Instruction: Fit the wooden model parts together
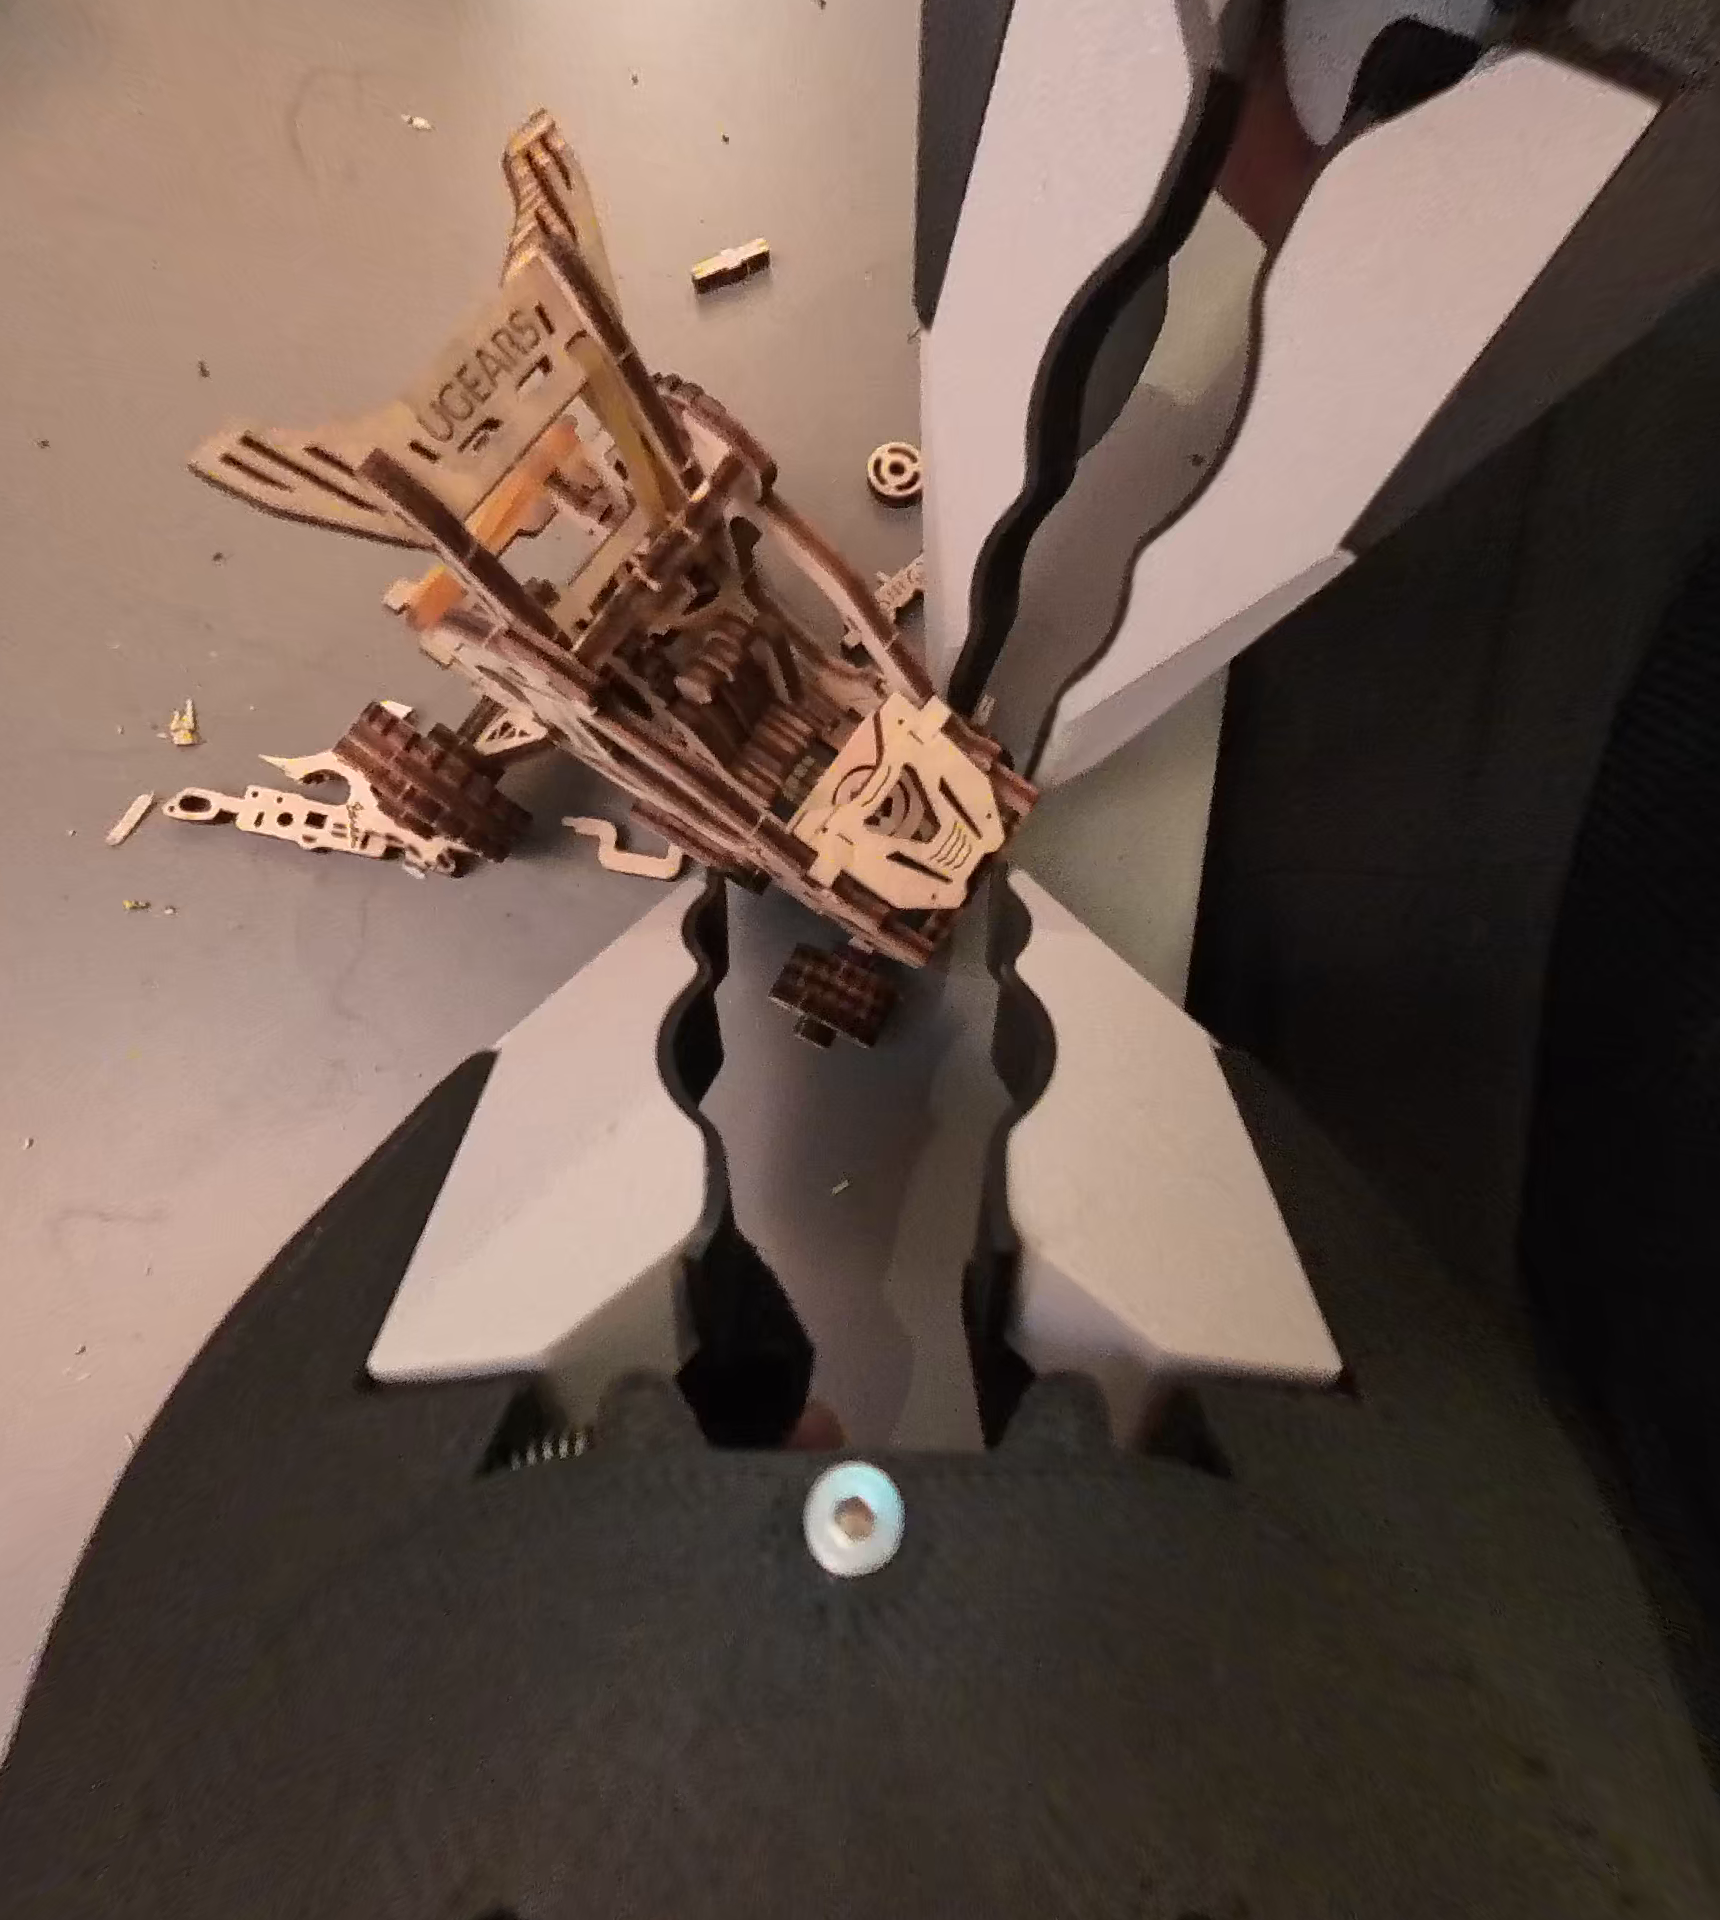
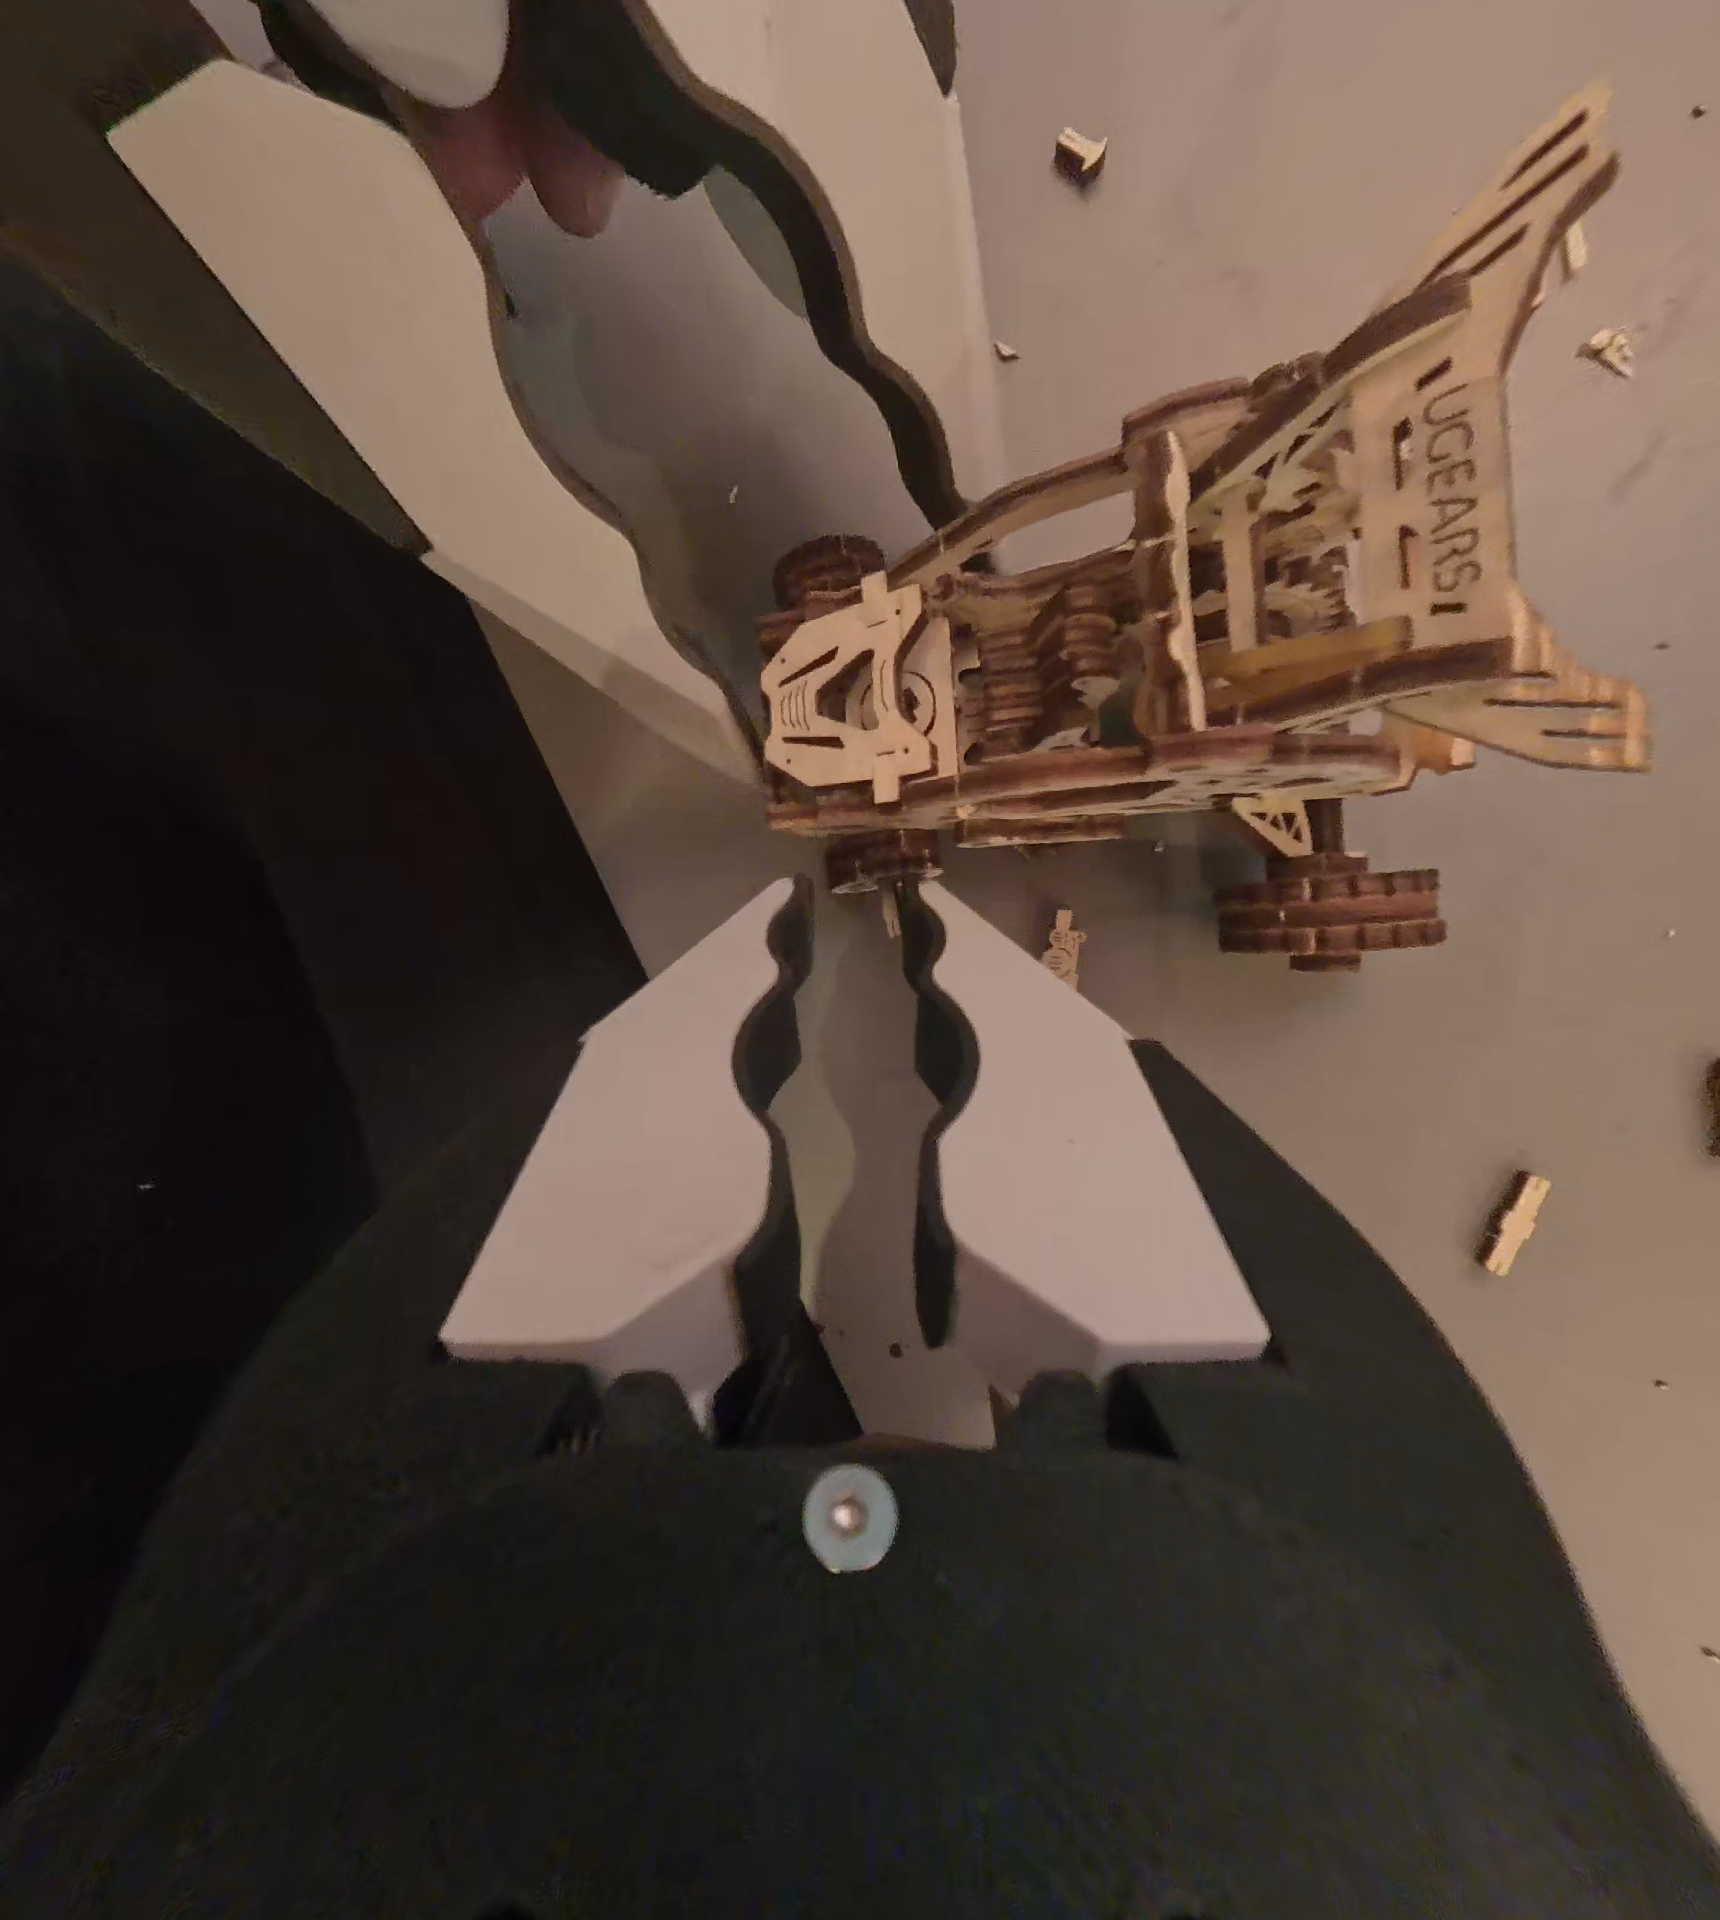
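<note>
On the grey table (image 1: 160, 1039), the left gripper (image 1: 851, 904) has its jaws spread around the nose of the wooden model (image 1: 627, 623) and appears to bear on both sides of it. The model's tail fin points away and its rear wheel (image 1: 430, 779) sits low by the tabletop. Just right of the nose, the right gripper (image 2: 861, 899) has its jaws drawn nearly together at the small front wheel (image 2: 877, 860) and the thin pin under it. Whether they actually pinch that pin I cannot tell.

The step looks like seating this front wheel on its axle. To do it well, the left grip should hold the nose steady while the right pushes straight along the axle without twisting, since the thin fretwork would likely snap under side load.

Around the model, from the left, lie a flat fretwork piece (image 1: 284, 821) touching the rear wheel, a hooked strip (image 1: 627, 847), a small block (image 1: 731, 272) and a ring (image 1: 895, 476), with splinters scattered about. The two grippers nearly touch at the nose, so there is little room to work. Dark fabric (image 1: 1510, 935) lies along the right.
</note>
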The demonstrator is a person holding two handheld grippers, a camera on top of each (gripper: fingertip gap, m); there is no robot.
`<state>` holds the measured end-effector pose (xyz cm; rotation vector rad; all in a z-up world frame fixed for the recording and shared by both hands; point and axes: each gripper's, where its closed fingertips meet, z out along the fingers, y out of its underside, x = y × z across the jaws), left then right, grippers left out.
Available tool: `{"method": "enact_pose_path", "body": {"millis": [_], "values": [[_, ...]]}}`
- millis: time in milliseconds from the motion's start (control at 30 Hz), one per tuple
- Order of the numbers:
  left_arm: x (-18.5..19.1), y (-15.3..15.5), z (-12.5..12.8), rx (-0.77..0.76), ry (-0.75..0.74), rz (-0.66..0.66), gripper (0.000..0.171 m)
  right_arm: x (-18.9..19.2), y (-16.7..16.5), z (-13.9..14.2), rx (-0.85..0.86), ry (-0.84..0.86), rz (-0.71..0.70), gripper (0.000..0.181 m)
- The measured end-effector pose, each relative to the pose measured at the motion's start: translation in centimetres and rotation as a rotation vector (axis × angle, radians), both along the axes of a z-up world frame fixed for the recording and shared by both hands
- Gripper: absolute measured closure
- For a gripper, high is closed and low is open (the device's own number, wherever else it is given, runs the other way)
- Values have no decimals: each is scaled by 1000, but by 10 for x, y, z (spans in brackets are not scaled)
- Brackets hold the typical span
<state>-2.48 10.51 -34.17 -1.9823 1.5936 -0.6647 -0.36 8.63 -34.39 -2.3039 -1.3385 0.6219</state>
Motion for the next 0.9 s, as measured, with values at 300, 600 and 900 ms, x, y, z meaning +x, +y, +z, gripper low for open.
{"method": "enact_pose_path", "body": {"millis": [300,600,900], "values": [[3,4,1,12,-7,64,135,0,6,-1,-24,16,-99,171],[3,8,2,-25,-19,115,118,3,6,0,-49,41,-134,167],[-11,5,-6,-123,16,127,119,3,4,-2,-47,19,-113,173]]}}
